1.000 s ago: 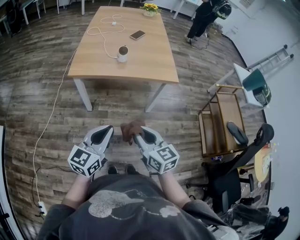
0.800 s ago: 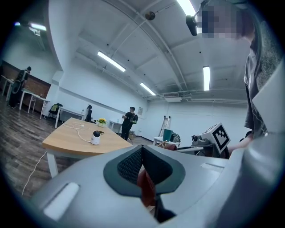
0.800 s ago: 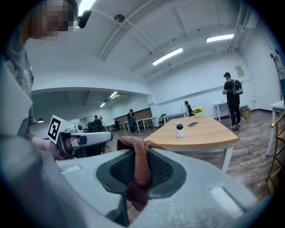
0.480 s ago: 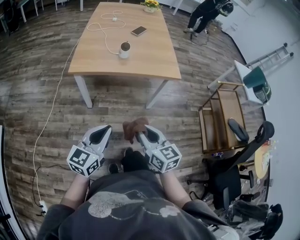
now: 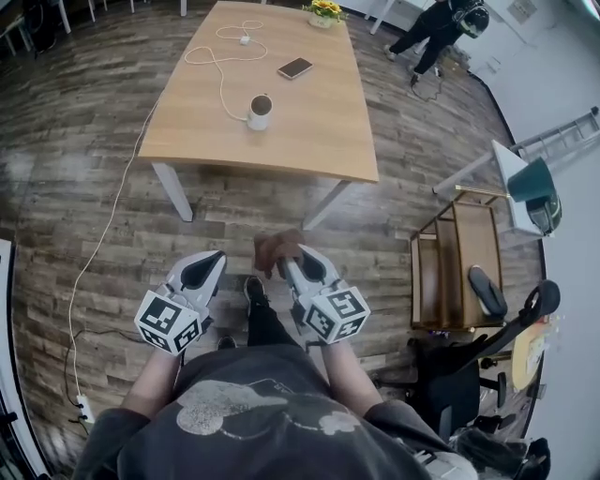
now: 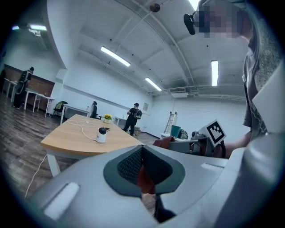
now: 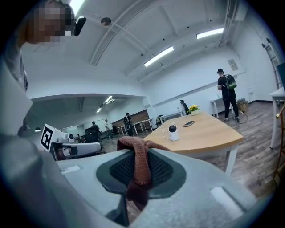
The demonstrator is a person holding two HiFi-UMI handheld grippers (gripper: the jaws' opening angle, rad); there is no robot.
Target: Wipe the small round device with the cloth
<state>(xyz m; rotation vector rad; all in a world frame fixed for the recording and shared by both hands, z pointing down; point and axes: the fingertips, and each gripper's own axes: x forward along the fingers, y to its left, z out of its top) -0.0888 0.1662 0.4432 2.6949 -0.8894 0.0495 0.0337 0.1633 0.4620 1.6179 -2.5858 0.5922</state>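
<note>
The small round white device (image 5: 260,111) stands on the wooden table (image 5: 309,141) far ahead, with a white cable plugged in; it also shows as the device (image 6: 102,134) and the device (image 7: 173,132). My right gripper (image 5: 289,259) is shut on a brown cloth (image 5: 274,248), held at waist height over the floor. The cloth (image 7: 139,162) drapes over the shut jaws. My left gripper (image 5: 203,270) is beside it, shut with nothing in it. The left gripper (image 6: 142,150) points toward the table, well short of it.
A phone (image 5: 295,67) and yellow flowers (image 5: 325,9) lie farther back on the table. A white cable (image 5: 98,244) runs down to the floor at left. A wooden cart (image 5: 450,267) and an office chair (image 5: 492,328) stand at right. A person (image 5: 441,26) stands beyond the table.
The person has stepped toward the table, one foot coming forward under the grippers. Both grippers keep their pose, and the cloth stays in the right one.
</note>
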